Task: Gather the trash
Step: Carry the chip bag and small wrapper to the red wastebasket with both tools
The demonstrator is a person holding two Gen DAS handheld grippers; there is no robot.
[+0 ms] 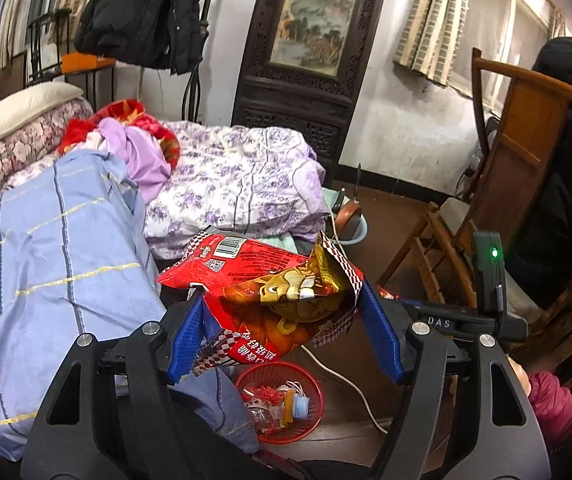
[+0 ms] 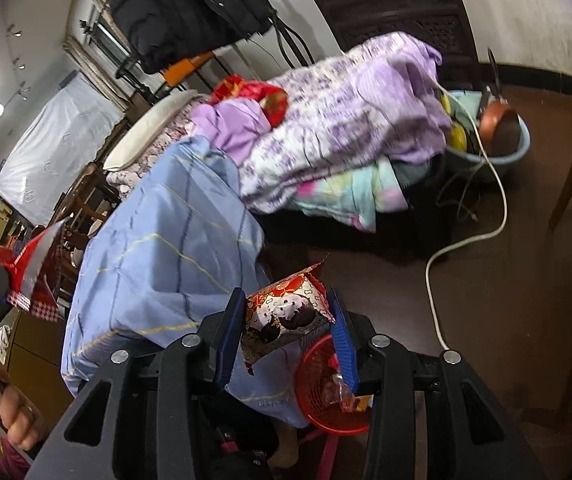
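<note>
My left gripper (image 1: 278,300) has its blue fingers spread around a large red and gold snack bag (image 1: 270,280), held in the air above a red trash basket (image 1: 309,384) on the floor. The basket holds several wrappers. My right gripper (image 2: 286,300) is shut on a small red and white candy wrapper (image 2: 286,316), just above and left of the same red basket (image 2: 317,396). The left gripper with its bag also shows at the far left of the right wrist view (image 2: 26,272).
A bed with a blue striped quilt (image 1: 46,264) and a purple floral quilt (image 1: 238,184) lies left. A white cable (image 2: 441,256) runs across the brown floor. A wooden chair (image 1: 497,184) stands right. A blue basin (image 2: 517,148) with a pan sits by the bed.
</note>
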